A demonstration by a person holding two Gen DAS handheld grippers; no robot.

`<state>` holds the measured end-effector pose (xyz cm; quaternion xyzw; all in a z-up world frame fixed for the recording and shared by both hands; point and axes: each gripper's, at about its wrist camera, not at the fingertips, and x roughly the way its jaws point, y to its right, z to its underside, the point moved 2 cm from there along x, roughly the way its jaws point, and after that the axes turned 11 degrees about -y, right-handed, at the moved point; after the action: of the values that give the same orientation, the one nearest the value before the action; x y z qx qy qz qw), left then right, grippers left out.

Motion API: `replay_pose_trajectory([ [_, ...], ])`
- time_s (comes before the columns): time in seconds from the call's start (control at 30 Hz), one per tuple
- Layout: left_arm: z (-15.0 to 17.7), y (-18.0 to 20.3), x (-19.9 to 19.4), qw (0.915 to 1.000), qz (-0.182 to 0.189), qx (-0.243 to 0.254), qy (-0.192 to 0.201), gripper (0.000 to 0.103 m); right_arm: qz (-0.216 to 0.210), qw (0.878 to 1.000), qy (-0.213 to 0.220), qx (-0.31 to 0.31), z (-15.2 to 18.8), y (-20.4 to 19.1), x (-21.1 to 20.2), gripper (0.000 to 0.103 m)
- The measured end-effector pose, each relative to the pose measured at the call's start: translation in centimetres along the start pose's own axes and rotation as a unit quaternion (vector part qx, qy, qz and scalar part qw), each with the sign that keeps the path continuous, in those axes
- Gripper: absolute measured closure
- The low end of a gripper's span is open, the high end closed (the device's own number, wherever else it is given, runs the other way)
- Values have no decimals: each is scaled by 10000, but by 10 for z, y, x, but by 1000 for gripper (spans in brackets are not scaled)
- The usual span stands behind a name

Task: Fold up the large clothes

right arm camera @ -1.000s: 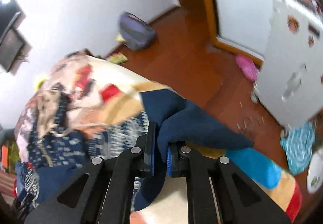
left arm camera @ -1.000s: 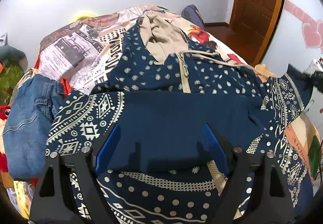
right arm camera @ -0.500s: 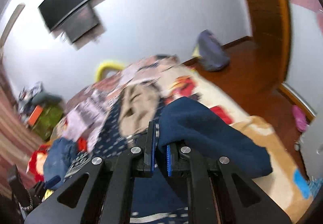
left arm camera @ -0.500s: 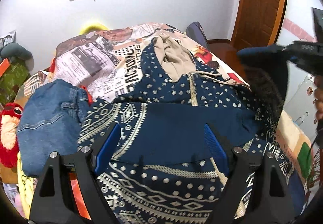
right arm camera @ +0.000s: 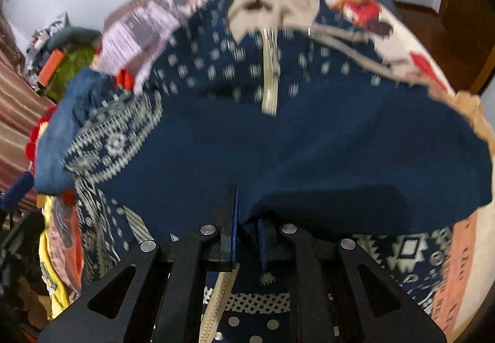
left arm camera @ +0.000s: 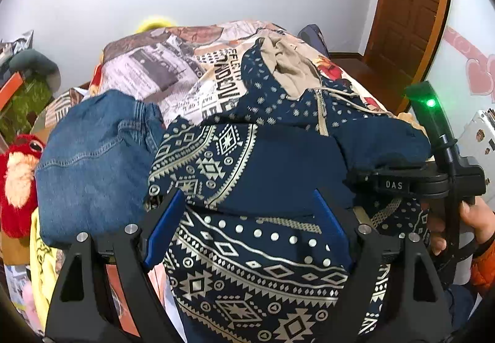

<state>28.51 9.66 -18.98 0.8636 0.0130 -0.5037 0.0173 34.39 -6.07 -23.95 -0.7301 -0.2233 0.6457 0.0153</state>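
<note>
A navy hoodie (left arm camera: 278, 163) with cream patterns, a beige hood lining and a zip lies face up on the bed; the right wrist view shows the hoodie (right arm camera: 216, 70) blurred. My left gripper (left arm camera: 247, 213) hangs open over its patterned lower front, its pads apart from the cloth. My right gripper (right arm camera: 247, 227) has the plain navy sleeve (right arm camera: 340, 157) between its pads, laid across the hoodie's chest, and its jaws are opening. From the left wrist view that right gripper (left arm camera: 365, 180) comes in from the right with the sleeve (left arm camera: 380, 142) draped over it.
Folded jeans (left arm camera: 92, 163) lie left of the hoodie on the newspaper-print bed cover (left arm camera: 173, 64). A red plush toy (left arm camera: 18, 182) sits at the far left. A hand (left arm camera: 476, 219) holds the right gripper. A wooden door (left arm camera: 411, 18) stands at the back right.
My right gripper has swung the navy sleeve in from beyond the bed's right side onto the hoodie's chest. My left gripper has drawn back a little and stays open.
</note>
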Motion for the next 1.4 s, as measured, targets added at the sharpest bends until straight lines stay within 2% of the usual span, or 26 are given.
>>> replay_pose_trajectory([
  [0.1,2,0,2,10000,-6,-9,-54,20,-19,9998,-165,-145,7,-1,-2,82],
  [0.17,1,2,2,10000,11,23,-69,20,-120,9992,-244,-300,13,-2,-8,65],
  [0.23,-2,7,0,10000,18,69,-69,20,-175,9987,-224,-431,21,-4,-17,61],
  [0.33,-10,17,-6,9999,67,153,-22,20,-40,9977,63,-675,30,-4,-38,61],
  [0.43,-22,31,-15,9995,81,284,110,20,208,9958,567,-687,40,11,-67,60],
  [0.67,-54,87,-22,9961,173,823,272,20,635,9885,1374,7,54,73,-122,59],
  [0.87,-71,156,4,9867,389,1576,82,20,1032,9791,1627,648,75,131,-147,59],
  [1.07,-68,223,61,9717,387,2279,-491,20,1058,9777,1467,1069,91,163,-138,59],
  [1.27,-47,263,114,9516,215,2875,-1062,20,931,9812,1198,1194,94,177,-113,59],
  [1.4,-43,271,135,9459,84,3063,-1069,20,916,9839,1038,1132,95,179,-101,59],
])
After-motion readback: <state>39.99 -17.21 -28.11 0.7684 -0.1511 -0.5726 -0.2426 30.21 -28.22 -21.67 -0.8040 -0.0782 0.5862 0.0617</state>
